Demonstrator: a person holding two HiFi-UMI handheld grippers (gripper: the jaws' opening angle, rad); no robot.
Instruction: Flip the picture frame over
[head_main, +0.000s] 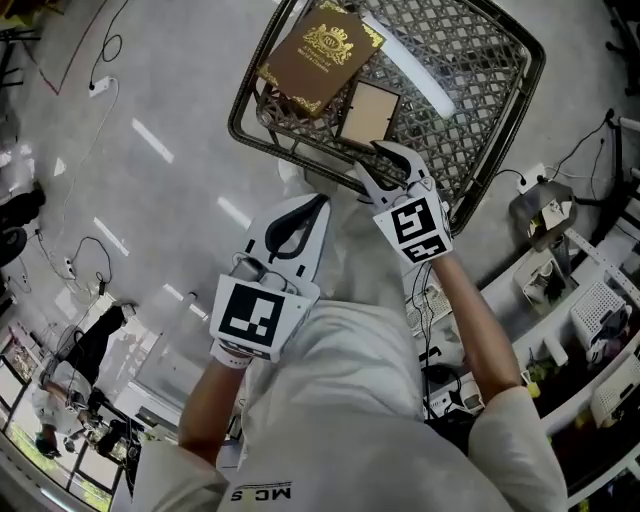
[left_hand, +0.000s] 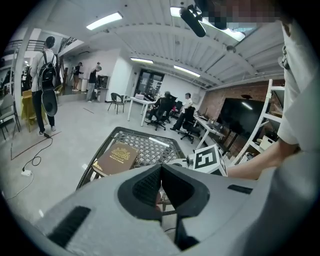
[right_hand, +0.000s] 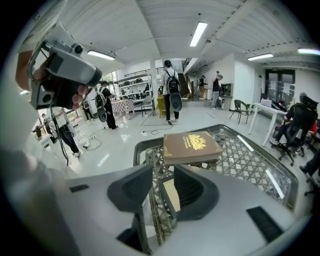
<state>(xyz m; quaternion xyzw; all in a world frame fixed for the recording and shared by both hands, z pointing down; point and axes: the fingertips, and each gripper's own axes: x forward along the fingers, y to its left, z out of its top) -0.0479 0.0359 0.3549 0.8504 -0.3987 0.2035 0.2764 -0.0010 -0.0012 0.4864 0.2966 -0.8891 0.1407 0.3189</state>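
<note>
The picture frame (head_main: 368, 110) lies flat on the dark metal lattice table (head_main: 480, 90), its plain beige side up inside a dark border. A brown box with a gold crest (head_main: 320, 55) rests just beyond it. My right gripper (head_main: 378, 160) is open at the table's near rim, its jaws on either side of the frame's near edge without pressing it. In the right gripper view the right gripper (right_hand: 162, 172) shows the table's rim and the frame (right_hand: 170, 194) in the gap, with the box (right_hand: 191, 146) behind. My left gripper (head_main: 320, 203) is shut and holds nothing, short of the table's edge.
From the left gripper view I see the box (left_hand: 116, 157), the table (left_hand: 150, 145) and the right gripper's marker cube (left_hand: 207, 159). White shelving (head_main: 590, 300) stands at the right. A cable and plug (head_main: 100, 85) lie on the pale floor. Several people and office chairs are far off.
</note>
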